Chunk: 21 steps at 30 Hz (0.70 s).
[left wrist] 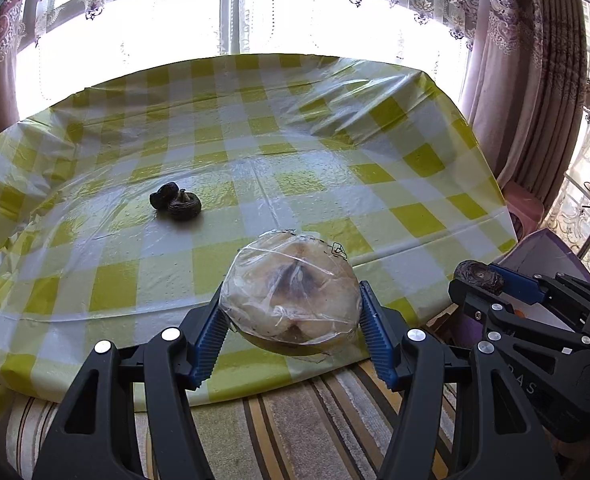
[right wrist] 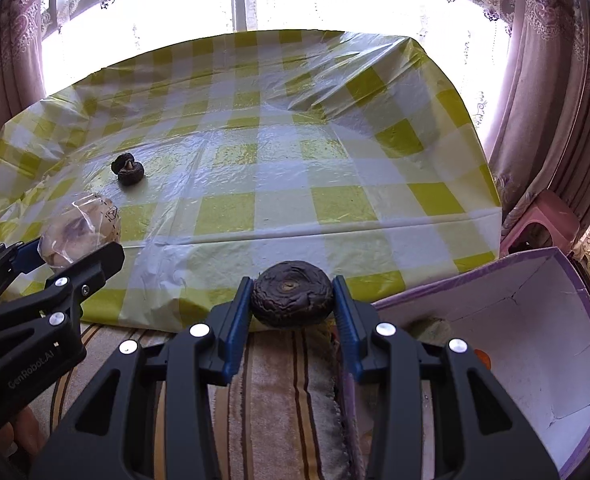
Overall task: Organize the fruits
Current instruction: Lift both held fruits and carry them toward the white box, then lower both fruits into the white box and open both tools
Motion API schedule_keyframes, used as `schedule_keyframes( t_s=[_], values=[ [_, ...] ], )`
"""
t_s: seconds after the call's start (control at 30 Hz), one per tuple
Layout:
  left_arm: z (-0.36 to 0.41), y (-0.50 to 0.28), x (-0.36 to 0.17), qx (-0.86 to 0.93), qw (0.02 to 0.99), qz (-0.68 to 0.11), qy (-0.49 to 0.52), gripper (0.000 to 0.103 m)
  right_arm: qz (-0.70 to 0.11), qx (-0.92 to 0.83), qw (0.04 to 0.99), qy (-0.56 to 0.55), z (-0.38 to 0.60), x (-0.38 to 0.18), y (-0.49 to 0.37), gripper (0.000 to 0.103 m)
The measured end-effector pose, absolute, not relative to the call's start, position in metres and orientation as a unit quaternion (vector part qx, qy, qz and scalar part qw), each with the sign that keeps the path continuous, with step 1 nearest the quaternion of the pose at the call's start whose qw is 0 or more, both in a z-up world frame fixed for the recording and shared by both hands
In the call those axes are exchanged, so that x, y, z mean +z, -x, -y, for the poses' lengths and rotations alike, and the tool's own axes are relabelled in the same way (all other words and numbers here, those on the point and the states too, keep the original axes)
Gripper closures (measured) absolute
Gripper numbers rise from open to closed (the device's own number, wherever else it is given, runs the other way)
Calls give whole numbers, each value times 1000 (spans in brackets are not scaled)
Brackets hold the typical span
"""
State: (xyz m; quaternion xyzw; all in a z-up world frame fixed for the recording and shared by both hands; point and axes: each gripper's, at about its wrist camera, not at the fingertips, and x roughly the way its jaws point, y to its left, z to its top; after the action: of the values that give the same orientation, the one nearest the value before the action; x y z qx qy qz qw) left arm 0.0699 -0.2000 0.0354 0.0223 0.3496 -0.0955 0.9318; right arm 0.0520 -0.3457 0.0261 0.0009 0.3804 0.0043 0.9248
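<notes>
My left gripper (left wrist: pixel 291 312) is shut on a round pale fruit wrapped in clear plastic (left wrist: pixel 291 300), held above the table's near edge; it also shows in the right wrist view (right wrist: pixel 81 236). My right gripper (right wrist: pixel 293 300) is shut on a dark wrinkled round fruit (right wrist: pixel 292 299), also seen in the left wrist view (left wrist: pixel 479 276), just off the table's front edge. Two more dark wrinkled fruits (left wrist: pixel 176 202) lie touching each other on the yellow-checked tablecloth (left wrist: pixel 335 184), left of centre; they also show in the right wrist view (right wrist: pixel 128 170).
A purple-rimmed white box (right wrist: pixel 535 340) stands open to the right of the table, with something green and something orange inside. A pink stool (right wrist: pixel 543 220) is behind it. A striped cloth (right wrist: pixel 279 400) lies below the grippers. Curtains and a bright window are behind the table.
</notes>
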Motion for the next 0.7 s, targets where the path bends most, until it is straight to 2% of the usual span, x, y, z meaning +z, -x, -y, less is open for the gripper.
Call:
schedule_keyframes(
  t_s=[0.4,0.7],
  values=[
    [264,-60,30,-177,919,-347,-59,44,-388,-52,920,-17,422,23,-27,63],
    [315,-56,23,-238,902,-347,-99,44,-424,-100,900,-7,473,8,-16,63]
  ],
)
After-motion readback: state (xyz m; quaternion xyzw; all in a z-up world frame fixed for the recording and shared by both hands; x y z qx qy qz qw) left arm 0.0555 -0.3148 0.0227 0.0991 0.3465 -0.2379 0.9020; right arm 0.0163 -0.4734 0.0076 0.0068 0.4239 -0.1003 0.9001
